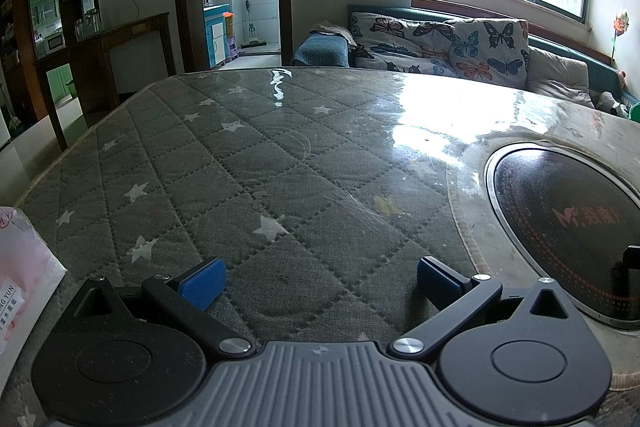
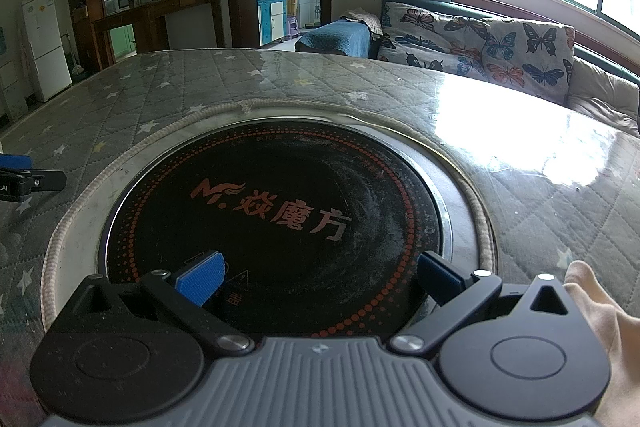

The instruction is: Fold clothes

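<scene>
- The left hand-held gripper [image 1: 320, 277] hovers low over the table [image 1: 248, 147], its 2 blue-padded fingers [image 1: 202, 283] spread wide with nothing between them.
- Under it lies a grey quilted cover with pale stars, beneath a clear glossy sheet that catches the window glare.
- The right hand-held gripper [image 2: 320, 277] is also spread wide and empty, just above a round black cooktop [image 2: 276, 223] set into the table, ringed by a braided cord edge.
- A beige garment [image 2: 604, 331] shows at the lower right edge of the right wrist view, beside the right hand-held gripper's housing; whether they touch I cannot tell.
- A pink and white packet [image 1: 24, 275] lies at the table's left edge.
- Beyond the table stands a sofa with butterfly cushions [image 1: 460, 47].
</scene>
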A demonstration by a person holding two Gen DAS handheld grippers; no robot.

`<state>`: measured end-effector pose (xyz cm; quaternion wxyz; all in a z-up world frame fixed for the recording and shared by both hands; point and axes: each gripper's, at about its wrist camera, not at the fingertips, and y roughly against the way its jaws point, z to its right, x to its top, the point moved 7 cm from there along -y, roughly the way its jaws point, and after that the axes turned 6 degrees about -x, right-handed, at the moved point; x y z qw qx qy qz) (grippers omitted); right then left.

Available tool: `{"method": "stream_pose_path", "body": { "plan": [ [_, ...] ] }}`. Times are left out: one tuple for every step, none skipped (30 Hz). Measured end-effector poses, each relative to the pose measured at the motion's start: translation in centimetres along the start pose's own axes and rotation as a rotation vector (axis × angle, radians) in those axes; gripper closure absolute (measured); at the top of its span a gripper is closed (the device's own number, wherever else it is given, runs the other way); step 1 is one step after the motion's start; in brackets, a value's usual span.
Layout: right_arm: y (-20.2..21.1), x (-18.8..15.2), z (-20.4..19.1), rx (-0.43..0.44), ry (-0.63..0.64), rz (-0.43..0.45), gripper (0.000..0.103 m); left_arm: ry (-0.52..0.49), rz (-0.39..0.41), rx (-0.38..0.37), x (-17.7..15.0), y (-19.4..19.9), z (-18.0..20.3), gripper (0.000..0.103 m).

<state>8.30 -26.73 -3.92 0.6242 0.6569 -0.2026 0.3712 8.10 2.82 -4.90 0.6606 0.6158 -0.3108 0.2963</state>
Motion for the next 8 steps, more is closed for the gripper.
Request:
{"method": "stream_pose_path", "body": {
  "plan": [
    [0.0,0.0,0.01,0.0,0.0,0.0,0.0,0.0,0.0,0.0,0.0,0.0,0.0,0.0],
    [0.0,0.0,0.01,0.0,0.0,0.0,0.0,0.001,0.0,-0.001,-0.01,0.0,0.0,0.0],
    [0.0,0.0,0.01,0.0,0.0,0.0,0.0,0.001,0.0,-0.001,-0.01,0.01,0.0,0.0],
    [-0.01,0.0,0.01,0.0,0.0,0.0,0.0,0.001,0.0,-0.001,-0.01,0.02,0.0,0.0],
    [-0.01,0.0,0.01,0.0,0.0,0.0,0.0,0.002,0.0,-0.002,-0.01,0.03,0.01,0.0],
    [-0.01,0.01,0.01,0.0,0.0,0.0,0.0,0.002,0.0,-0.002,-0.01,0.02,0.03,0.0],
    [-0.01,0.01,0.0,0.0,0.0,0.0,0.0,0.002,0.0,-0.002,0.0,0.01,0.05,0.0],
    [-0.01,0.01,0.01,0.0,0.0,0.0,0.0,0.002,0.0,-0.002,0.0,0.01,0.05,0.0]
  ]
}}
